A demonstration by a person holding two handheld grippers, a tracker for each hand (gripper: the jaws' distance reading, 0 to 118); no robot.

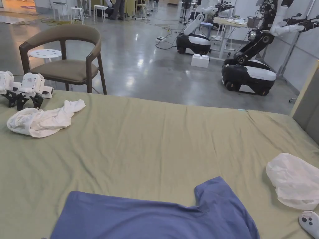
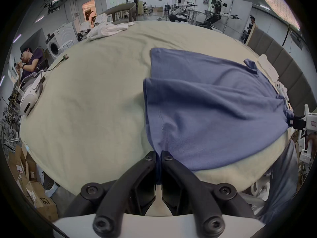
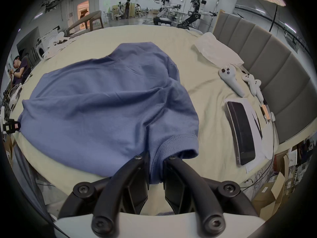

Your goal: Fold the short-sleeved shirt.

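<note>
Green bed [image 1: 149, 140] — both claws clamping blue shirt [image 2: 214, 107]

shirt [image 1: 155, 217]: 1 | controllers [image 3: 230, 81]: 2 | chair [image 1: 67, 59]: 1

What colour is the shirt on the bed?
The shirt is blue, clearest in the right gripper view.

- Olive-green bed sheet [image 1: 149, 137] covers the whole surface, a bit wrinkled.
- Crumpled white garment [image 1: 43, 119] lies at the far left, just beside two spare white devices [image 1: 29, 87].
- Brown chair [image 1: 67, 57] stands right behind the bed.
- White plastic bag [image 1: 294, 179] lies at the right edge, a white controller [image 1: 310, 221] near it.
- Wheeled robots [image 1: 249, 70] parked on the grey floor.
</note>
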